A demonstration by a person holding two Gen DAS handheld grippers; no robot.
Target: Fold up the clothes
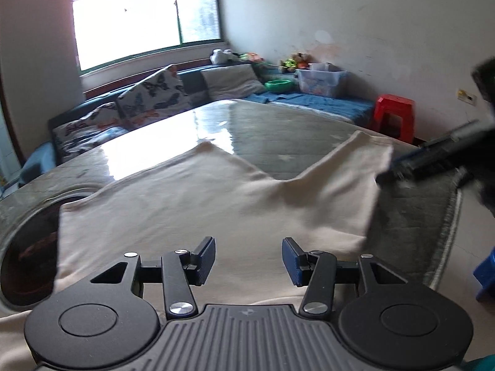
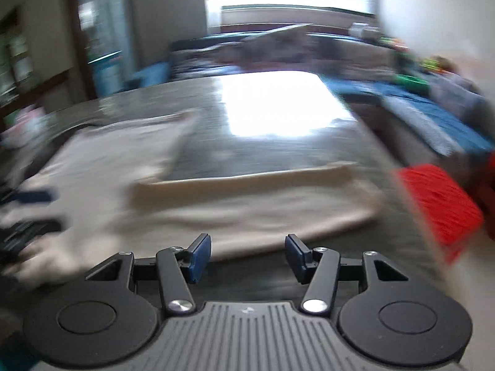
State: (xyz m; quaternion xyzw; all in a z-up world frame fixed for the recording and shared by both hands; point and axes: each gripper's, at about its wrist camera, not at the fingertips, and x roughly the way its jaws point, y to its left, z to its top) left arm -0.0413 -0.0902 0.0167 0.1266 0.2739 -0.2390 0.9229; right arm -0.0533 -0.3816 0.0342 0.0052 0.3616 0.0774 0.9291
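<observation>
A cream garment [image 1: 191, 204] lies spread flat on a glossy grey-green table [image 1: 278, 130], two corners pointing away from me. My left gripper [image 1: 247, 259] hovers over its near part, open, with nothing between the blue pads. The other gripper [image 1: 399, 170] shows blurred at the garment's right corner. The right wrist view is smeared. There my right gripper [image 2: 247, 256] stands open over the dark table edge, just short of the garment [image 2: 247, 213]. Nothing is between its pads. The left gripper [image 2: 27, 213] is a dark blur at the far left.
A red stool [image 1: 394, 114] stands past the table's right side, close to my right gripper [image 2: 433, 204]. A sofa with butterfly cushions [image 1: 154, 92] and a plastic box [image 1: 321, 80] line the far wall. A dark round opening [image 1: 27, 247] sits at the table's left.
</observation>
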